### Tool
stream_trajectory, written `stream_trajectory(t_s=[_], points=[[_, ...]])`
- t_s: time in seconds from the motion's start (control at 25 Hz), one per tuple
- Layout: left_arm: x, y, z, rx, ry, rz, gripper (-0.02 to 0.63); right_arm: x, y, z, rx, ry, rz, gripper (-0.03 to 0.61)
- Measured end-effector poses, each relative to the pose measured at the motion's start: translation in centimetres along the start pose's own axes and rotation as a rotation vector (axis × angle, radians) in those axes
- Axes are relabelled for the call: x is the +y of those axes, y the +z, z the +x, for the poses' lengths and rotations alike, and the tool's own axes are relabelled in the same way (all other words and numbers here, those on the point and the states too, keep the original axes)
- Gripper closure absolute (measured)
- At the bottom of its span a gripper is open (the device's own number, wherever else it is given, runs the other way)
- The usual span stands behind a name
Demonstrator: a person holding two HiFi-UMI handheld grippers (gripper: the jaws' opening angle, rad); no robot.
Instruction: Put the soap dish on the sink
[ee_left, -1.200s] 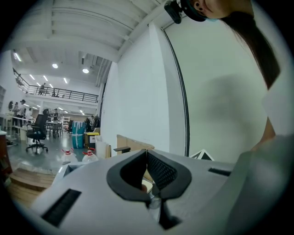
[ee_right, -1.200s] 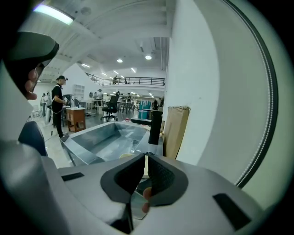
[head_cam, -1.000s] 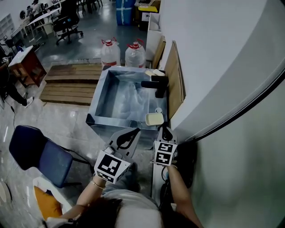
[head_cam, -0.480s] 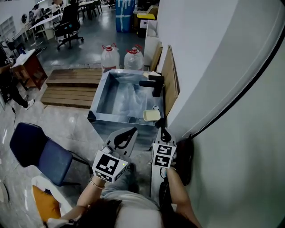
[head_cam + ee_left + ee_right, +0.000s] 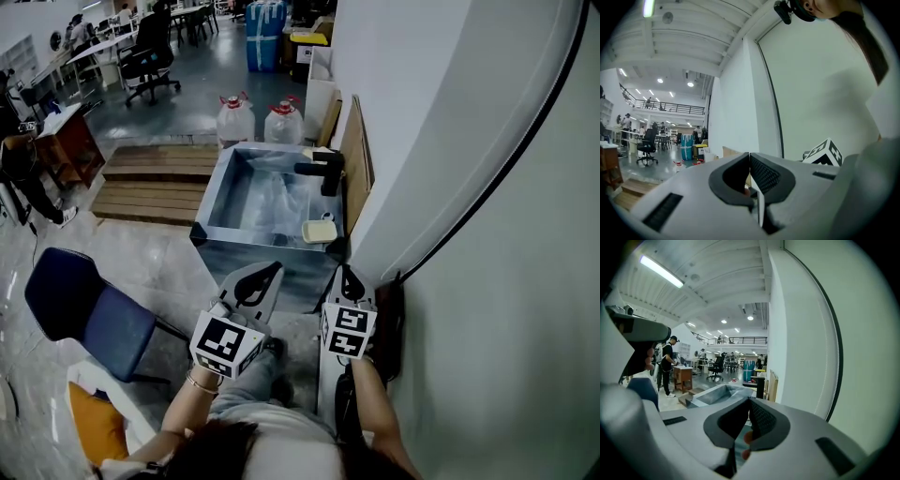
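Note:
A pale yellow soap dish (image 5: 320, 232) rests on the near right corner of the metal sink (image 5: 208, 205), which has a black faucet (image 5: 324, 172) on its right side. Both grippers hover in front of the sink, well short of it. My left gripper (image 5: 272, 268) is shut and empty, as its own view (image 5: 749, 155) confirms. Just right of it, my right gripper (image 5: 349, 272) is also shut with nothing held (image 5: 749, 401), a short way below the dish. In the right gripper view the sink (image 5: 714, 395) and faucet (image 5: 761, 386) lie ahead.
A white wall (image 5: 441, 141) runs close along the right, with wooden boards (image 5: 354, 155) leaning behind the sink. Two water jugs (image 5: 235, 120) stand beyond it, a wooden pallet (image 5: 150, 176) lies to its left, and a blue chair (image 5: 82, 314) sits near left.
The sink and dish now sit farther up and away in the head view. The gap between my right gripper and the dish has widened. Both grippers stay shut.

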State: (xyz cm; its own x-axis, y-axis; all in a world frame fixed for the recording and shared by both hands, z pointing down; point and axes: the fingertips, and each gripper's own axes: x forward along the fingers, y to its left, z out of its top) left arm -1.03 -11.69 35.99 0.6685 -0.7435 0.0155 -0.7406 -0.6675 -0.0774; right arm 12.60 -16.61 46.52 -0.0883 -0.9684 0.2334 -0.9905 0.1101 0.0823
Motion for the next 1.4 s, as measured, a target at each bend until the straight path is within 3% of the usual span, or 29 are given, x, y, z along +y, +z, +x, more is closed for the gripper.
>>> stream_trajectory(t_s=[0.52, 1.4], points=[[-1.6, 0.9, -2.0, -0.003, 0.011, 0.019, 0.604, 1.0, 3.2, -5.8, -0.098, 0.013, 0.005, 0.552], [-1.6, 1.4, -7.5, -0.025, -0.015, -0.008, 0.604, 5.5, 6.4, -13.0, -0.163, -0.004, -0.021, 0.552]])
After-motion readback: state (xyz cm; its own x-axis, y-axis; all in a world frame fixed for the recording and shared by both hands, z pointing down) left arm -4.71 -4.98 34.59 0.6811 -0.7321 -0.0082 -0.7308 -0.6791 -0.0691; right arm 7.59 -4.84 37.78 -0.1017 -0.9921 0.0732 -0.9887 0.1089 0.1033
